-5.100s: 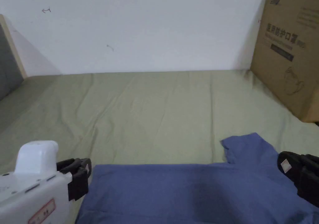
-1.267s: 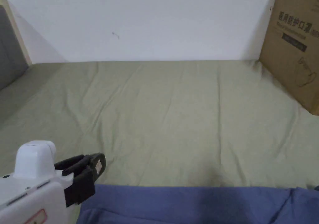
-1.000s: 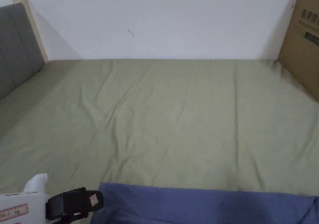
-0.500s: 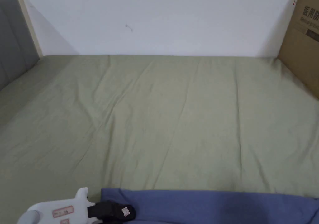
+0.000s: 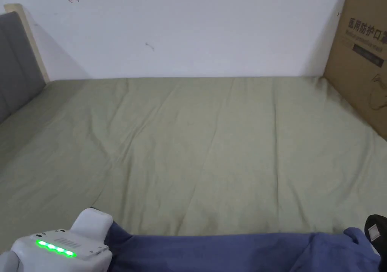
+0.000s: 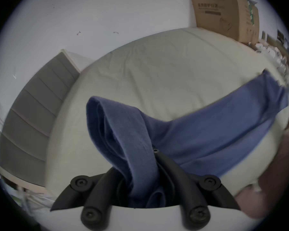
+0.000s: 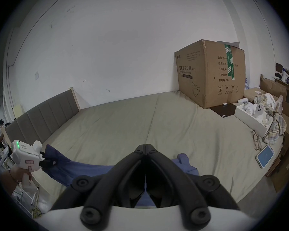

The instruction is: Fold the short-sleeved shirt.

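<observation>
Two ends of the blue shirt are being held up over the bed: left gripper fingers squeezed on bunched cloth, right gripper fingers closed on cloth.

Bedroom-like room: wide bed with padded headboard, cardboard box against bare wall.

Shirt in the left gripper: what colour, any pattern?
Plain blue shirt, no pattern; clearest in the left gripper view.
</observation>
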